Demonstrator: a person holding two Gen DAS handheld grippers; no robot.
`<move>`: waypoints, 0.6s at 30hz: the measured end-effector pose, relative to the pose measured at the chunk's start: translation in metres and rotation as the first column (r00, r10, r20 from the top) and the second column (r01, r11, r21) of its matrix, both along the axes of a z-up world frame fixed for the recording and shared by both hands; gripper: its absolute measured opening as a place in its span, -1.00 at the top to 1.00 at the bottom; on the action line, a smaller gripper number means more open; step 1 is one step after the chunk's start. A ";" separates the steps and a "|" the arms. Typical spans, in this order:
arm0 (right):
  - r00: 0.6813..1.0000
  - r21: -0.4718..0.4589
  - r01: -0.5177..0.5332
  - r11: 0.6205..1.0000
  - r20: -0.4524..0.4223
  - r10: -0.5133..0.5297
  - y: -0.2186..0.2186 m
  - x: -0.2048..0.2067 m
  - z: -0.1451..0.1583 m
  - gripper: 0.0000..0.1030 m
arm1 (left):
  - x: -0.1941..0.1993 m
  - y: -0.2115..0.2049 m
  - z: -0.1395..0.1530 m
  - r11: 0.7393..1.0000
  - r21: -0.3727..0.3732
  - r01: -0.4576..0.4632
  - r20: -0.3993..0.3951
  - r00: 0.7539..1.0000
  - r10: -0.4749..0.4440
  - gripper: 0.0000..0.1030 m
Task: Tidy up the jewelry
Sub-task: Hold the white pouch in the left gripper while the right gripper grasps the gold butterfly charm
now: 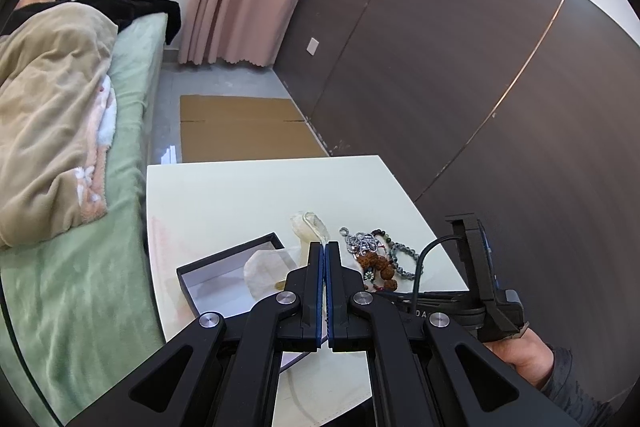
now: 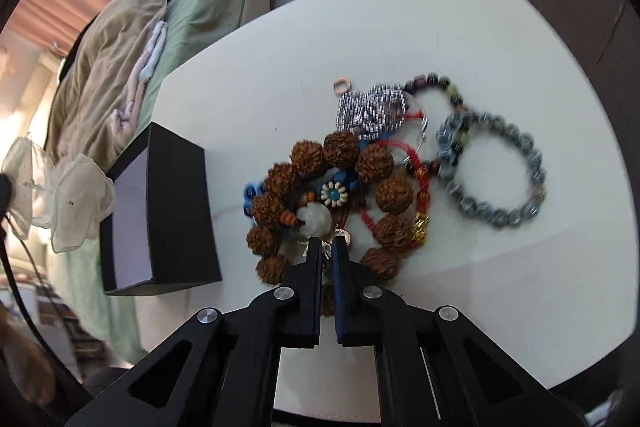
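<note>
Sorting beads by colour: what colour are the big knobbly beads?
Reddish-brown, on the knobbly bead bracelet; clearest in the right wrist view.

A white table [image 2: 400, 27] carries a black box [image 2: 176, 211] and heaped bracelets [image 2: 360, 171].

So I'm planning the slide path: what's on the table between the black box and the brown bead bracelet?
Bare white table separates the black box from the brown bead bracelet, seen from the right wrist.

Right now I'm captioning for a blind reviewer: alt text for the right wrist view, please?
The right gripper, jaws nearly closed around a small metal piece, sits at the near edge of a tangled jewelry pile on a white table. A grey bead bracelet lies right; an open black box stands left.
</note>
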State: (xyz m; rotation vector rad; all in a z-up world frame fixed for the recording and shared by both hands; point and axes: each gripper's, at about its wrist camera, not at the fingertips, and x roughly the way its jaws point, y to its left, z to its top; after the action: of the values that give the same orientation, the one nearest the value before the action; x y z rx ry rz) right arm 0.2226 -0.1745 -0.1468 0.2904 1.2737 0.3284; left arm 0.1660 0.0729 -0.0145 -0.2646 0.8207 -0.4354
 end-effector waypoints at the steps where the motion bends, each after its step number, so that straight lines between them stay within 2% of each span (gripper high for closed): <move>1: 1.000 0.000 0.001 1.000 0.007 -0.001 -0.001 -0.001 0.001 0.88 | 0.000 0.000 0.000 1.000 0.000 0.000 0.000 1.000 0.000 1.00; 4: 0.999 -0.010 -0.004 1.000 0.044 0.004 0.001 -0.004 0.008 0.89 | 0.000 0.000 0.000 1.000 0.000 -0.001 0.000 1.000 0.001 1.00; 10: 0.998 -0.016 0.003 1.000 0.062 -0.002 0.002 -0.004 0.013 0.92 | 0.000 0.003 0.001 1.000 0.001 -0.003 0.002 1.000 0.003 1.00; 18: 0.994 -0.021 -0.019 1.000 0.109 0.021 -0.004 -0.015 0.037 0.97 | 0.001 0.007 0.005 1.000 -0.004 -0.013 0.015 1.000 0.013 1.00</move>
State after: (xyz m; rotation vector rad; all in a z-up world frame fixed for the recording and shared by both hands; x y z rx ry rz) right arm 0.2078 -0.1786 -0.1096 0.2398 1.1720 0.3445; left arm 0.1668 0.0800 -0.0091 -0.2702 0.8026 -0.4263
